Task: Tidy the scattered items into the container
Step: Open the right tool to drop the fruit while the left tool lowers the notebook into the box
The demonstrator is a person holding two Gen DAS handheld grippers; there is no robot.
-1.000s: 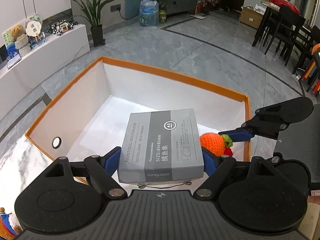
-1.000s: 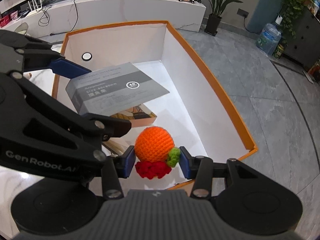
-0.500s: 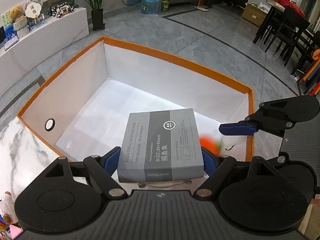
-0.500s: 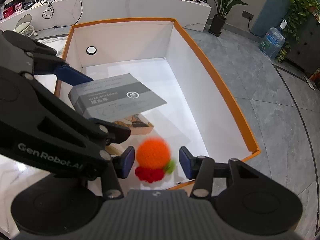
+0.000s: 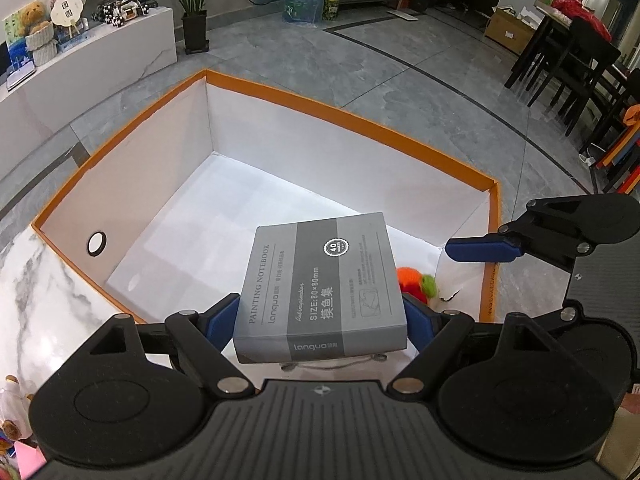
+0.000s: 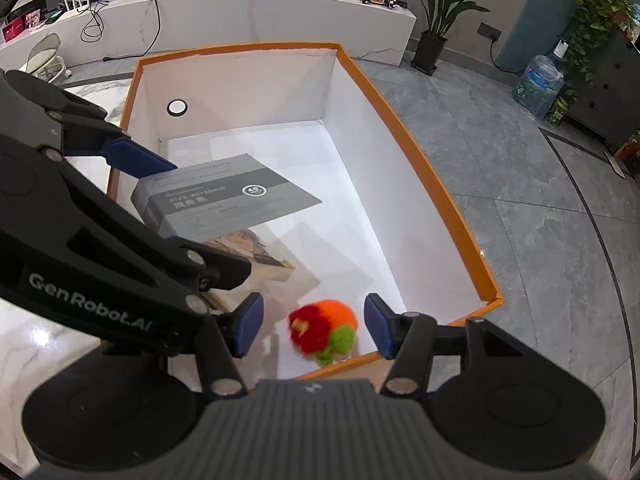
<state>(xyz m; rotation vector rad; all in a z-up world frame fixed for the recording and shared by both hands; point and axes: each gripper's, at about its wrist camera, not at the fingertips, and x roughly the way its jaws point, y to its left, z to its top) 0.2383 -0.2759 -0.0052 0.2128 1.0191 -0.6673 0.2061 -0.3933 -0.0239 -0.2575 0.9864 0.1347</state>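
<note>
My left gripper [image 5: 320,320] is shut on a grey painting-notebook box [image 5: 320,284], holding it above the near end of the orange-rimmed white container [image 5: 344,114]. The same notebook box [image 6: 224,196] shows in the right wrist view, hanging over the container [image 6: 416,148]. My right gripper [image 6: 312,326] has its jaws opening, and the pads no longer touch the crocheted orange, red and green toy [image 6: 324,330]. That toy is blurred and lies low in the container's near corner. From the left wrist view only a part of the toy [image 5: 416,280] peeks out beside the box.
A flat picture-printed box [image 6: 256,256] lies on the container floor under the notebook. The container stands on a white marble table [image 5: 36,300]. Grey tiled floor [image 6: 540,200] lies beyond, with a white counter [image 6: 256,20], plants and dark chairs [image 5: 576,60] further off.
My right gripper has let go of the crocheted toy, which dropped from between the pads to the container's near corner. The left gripper still holds the notebook box in the same spot.
</note>
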